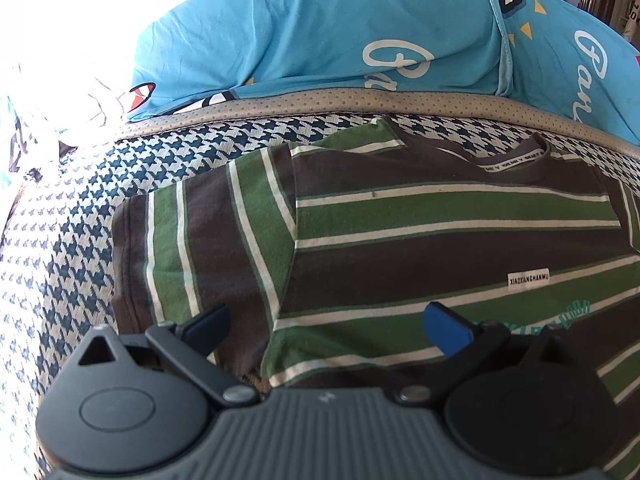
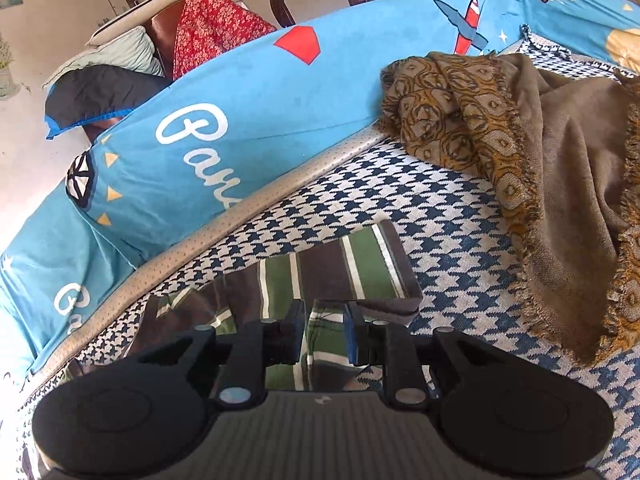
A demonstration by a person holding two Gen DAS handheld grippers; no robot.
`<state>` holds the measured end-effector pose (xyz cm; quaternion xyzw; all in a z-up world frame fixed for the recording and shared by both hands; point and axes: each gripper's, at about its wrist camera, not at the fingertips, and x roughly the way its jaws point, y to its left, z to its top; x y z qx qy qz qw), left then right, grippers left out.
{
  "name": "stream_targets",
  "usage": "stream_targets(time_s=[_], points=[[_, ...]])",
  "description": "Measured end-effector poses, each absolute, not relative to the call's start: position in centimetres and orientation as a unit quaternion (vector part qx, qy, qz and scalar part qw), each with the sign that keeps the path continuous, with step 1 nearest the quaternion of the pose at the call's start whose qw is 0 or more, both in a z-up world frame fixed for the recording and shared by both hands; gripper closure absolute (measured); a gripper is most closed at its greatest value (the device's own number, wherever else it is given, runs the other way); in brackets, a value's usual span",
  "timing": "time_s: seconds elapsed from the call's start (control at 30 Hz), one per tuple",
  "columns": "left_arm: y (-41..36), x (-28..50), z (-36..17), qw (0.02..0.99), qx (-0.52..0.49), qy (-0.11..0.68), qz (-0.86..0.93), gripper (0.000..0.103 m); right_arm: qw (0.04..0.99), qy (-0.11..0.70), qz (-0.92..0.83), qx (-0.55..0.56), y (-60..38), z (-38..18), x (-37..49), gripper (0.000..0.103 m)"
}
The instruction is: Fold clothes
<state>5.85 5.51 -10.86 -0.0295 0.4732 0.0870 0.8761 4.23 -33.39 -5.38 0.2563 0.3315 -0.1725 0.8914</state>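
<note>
Because spread face-up on the houndstooth seat cover (image 1: 72,216), collar toward the blue backrest cover (image 1: 320,32), the striped T-shirt (image 1: 440,216) lies flat with its left sleeve (image 1: 192,232) stretched sideways, likely so the sides can be turned in squarely; on the other side, a sleeve or side flap (image 2: 352,264) pinched up off the seat, seemingly for carrying inward. Left gripper (image 1: 324,320): fingers wide apart, hovering low over the sleeve seam, holding nothing. Right gripper (image 2: 320,334): fingers drawn close, clamped on striped fabric. Further right, heaped well apart on the seat, a brown patterned shawl (image 2: 540,160)
</note>
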Motion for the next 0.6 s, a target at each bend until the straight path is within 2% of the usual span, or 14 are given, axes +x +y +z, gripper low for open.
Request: stream_targets(time_s=[0.37, 0.43, 0.47, 0.6], points=[[6.4, 5.7, -11.2, 0.872, -0.048, 0.478, 0.092, 0.000, 0.878, 0.390, -0.198, 0.195, -31.7, -7.7, 5.5, 0.081], [6.5, 5.7, -11.2, 0.872, -0.047, 0.477, 0.095, 0.000, 0.874, 0.391, -0.210, 0.200, -32.2, -8.2, 5.1, 0.085], [6.5, 5.7, -11.3, 0.872, -0.046, 0.477, 0.096, 0.000, 0.871, 0.392, -0.216, 0.204, -32.4, -8.4, 4.9, 0.091], [6.8, 4.7, -11.4, 0.873, -0.046, 0.476, 0.096, 0.000, 0.855, 0.385, -0.237, 0.255, -34.1, -8.8, 3.0, 0.095]])
